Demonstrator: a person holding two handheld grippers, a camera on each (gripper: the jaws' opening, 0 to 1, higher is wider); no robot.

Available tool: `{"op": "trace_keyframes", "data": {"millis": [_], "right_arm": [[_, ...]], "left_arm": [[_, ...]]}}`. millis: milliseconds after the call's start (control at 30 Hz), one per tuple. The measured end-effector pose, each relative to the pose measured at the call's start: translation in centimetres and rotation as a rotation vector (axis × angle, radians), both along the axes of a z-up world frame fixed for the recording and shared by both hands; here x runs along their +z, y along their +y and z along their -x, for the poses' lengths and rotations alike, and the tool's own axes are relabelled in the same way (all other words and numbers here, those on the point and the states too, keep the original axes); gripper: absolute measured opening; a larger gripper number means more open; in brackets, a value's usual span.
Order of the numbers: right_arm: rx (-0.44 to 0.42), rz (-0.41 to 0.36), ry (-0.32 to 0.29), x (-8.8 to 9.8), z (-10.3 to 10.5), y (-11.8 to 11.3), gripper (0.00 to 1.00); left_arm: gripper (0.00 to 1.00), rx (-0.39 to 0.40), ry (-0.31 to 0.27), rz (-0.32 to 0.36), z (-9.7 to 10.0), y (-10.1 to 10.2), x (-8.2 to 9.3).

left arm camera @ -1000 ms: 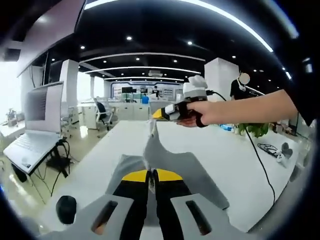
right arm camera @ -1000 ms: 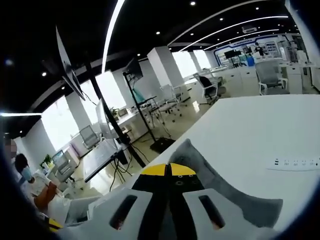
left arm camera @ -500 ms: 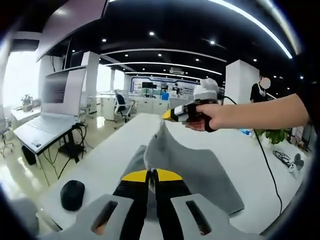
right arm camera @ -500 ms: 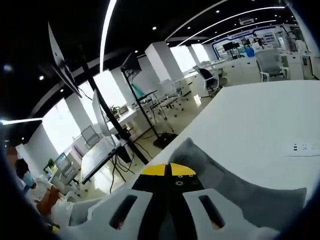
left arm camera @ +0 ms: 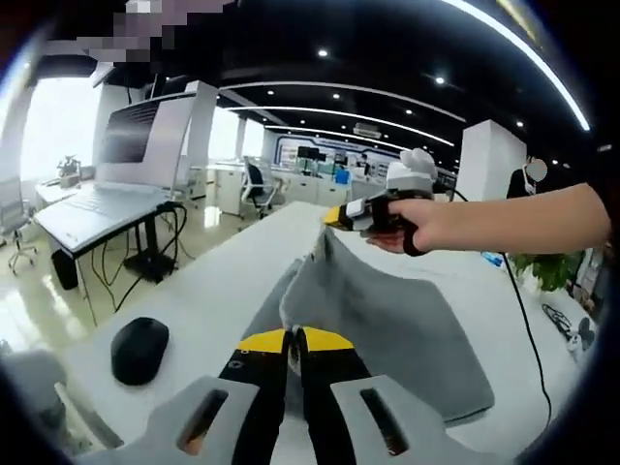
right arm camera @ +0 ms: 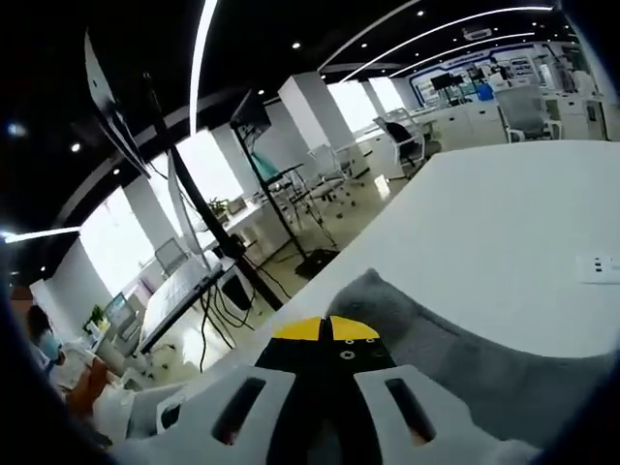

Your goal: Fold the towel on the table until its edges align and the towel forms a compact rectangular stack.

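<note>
On the white table (left arm camera: 223, 281) your left gripper (left arm camera: 296, 339) pinches the grey towel (left arm camera: 387, 320), lifting an edge, and your right gripper (right arm camera: 329, 331) clamps another raised corner. Bare tabletop lies beyond the towel; a black mouse (left arm camera: 139, 349) sits beside its left edge. Jaws hide the pinched cloth.

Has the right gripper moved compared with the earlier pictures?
Cannot tell: right gripper keeps its place beside the white pillar, but the camera itself moved.

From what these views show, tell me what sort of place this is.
Most likely an open-plan office: a long white table with a computer mouse, an open laptop on a neighbouring desk, and office chairs between white columns.
</note>
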State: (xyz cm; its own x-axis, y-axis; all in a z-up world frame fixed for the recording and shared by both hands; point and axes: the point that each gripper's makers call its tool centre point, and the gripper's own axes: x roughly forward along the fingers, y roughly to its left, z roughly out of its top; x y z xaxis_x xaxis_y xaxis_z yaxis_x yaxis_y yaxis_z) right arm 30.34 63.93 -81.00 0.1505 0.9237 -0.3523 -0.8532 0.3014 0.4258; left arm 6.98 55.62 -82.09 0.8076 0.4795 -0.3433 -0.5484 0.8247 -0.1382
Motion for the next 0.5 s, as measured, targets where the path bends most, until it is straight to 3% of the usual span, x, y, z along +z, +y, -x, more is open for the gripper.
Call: {"op": "trace_keyframes", "data": {"millis": [133,200,500], "right_arm": [[0.004,0.018,-0.016,-1.1,0.2,0.5,0.0],[0.025,0.044,-0.072,-1.8,0.2,0.7,0.0],[0.069,0.085,-0.116,-4.8,0.4,2.8,0.0]], "left_arm": [[0.05,0.034,0.02,0.011,0.2,0.8,-1.2],[0.05,0.043,0.028,0.012,0.4,1.1,-1.7],[0.05,0.056,0.08,0.029,0.5,2.2,-4.6]]}}
